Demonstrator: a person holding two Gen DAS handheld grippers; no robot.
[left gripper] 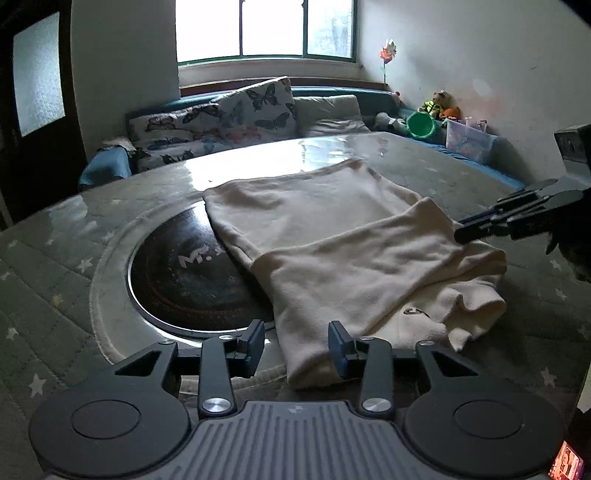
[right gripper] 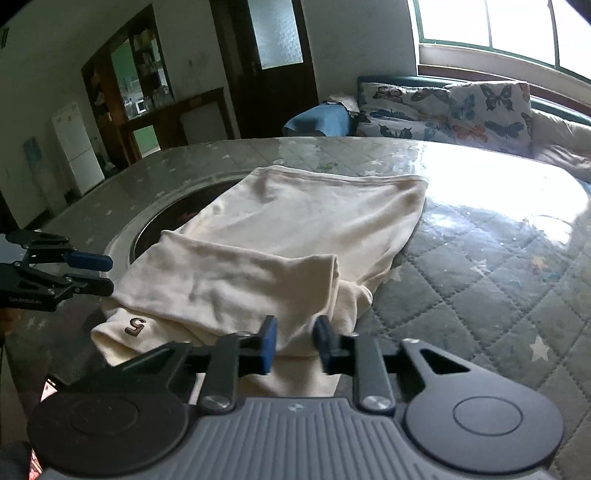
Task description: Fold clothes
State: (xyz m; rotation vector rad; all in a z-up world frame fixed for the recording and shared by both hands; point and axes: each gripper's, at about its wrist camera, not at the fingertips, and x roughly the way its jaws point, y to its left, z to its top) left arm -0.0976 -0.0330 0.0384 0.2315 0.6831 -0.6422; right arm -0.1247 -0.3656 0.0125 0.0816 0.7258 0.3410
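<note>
Where my left gripper (left gripper: 296, 345) hangs released, its blue pads straddle the soft cream garment's (left gripper: 332, 240) near edge on the quilted, glossy table (left gripper: 55, 280). From the right view, my right gripper (right gripper: 294, 345) gapes over the folded sleeve (right gripper: 229, 280).

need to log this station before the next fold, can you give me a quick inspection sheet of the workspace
surface: quilted star-print table under a glossy cover, round dark hotplate set in it
job's things: cream garment, partly folded, lying over the hotplate's edge
clutter: nothing seen on the table
grippers: left gripper open at the garment's near edge; right gripper open, empty
cables: nothing seen
surroundings: butterfly cushions, window, toys
</note>
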